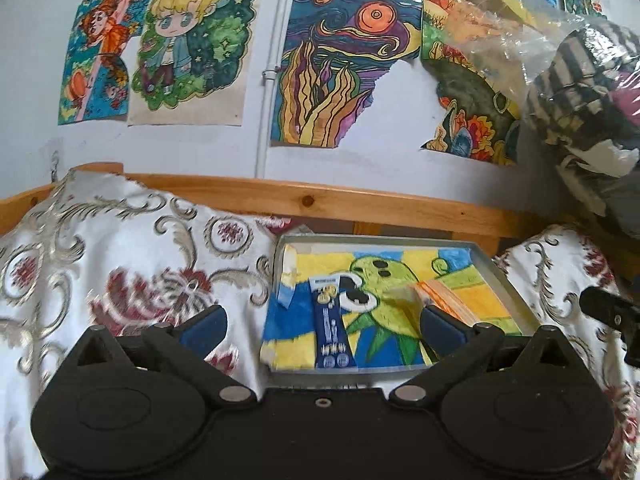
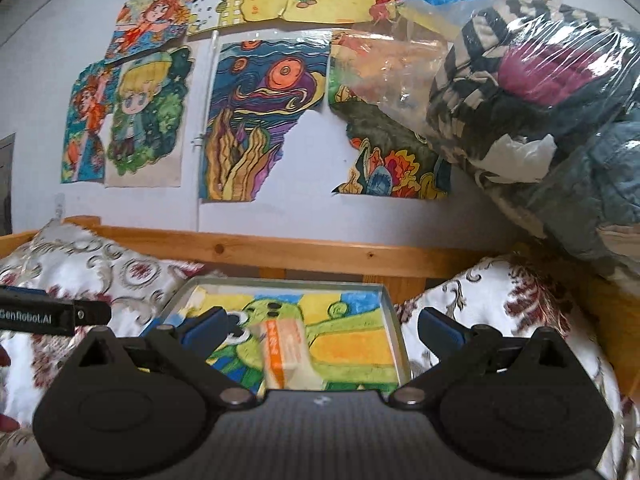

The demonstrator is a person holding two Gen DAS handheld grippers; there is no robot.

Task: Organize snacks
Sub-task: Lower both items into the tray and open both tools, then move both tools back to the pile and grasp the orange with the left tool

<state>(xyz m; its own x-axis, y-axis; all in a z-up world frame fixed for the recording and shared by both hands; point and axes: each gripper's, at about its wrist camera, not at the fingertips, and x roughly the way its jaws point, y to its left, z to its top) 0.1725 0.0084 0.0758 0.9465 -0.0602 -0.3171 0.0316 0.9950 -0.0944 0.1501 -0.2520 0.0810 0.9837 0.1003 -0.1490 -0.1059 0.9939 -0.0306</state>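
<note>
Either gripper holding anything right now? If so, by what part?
Nothing held. The left gripper and the right gripper are both open; the blue packet and the orange packet lie loose in the tray.

Colourful drawings cover a pale wall above a wooden rail and patterned cloth.

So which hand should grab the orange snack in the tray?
Probably the right. The right gripper is open, with the orange snack packet lying between its fingers. The open left gripper lines up with the blue packet instead.
</note>
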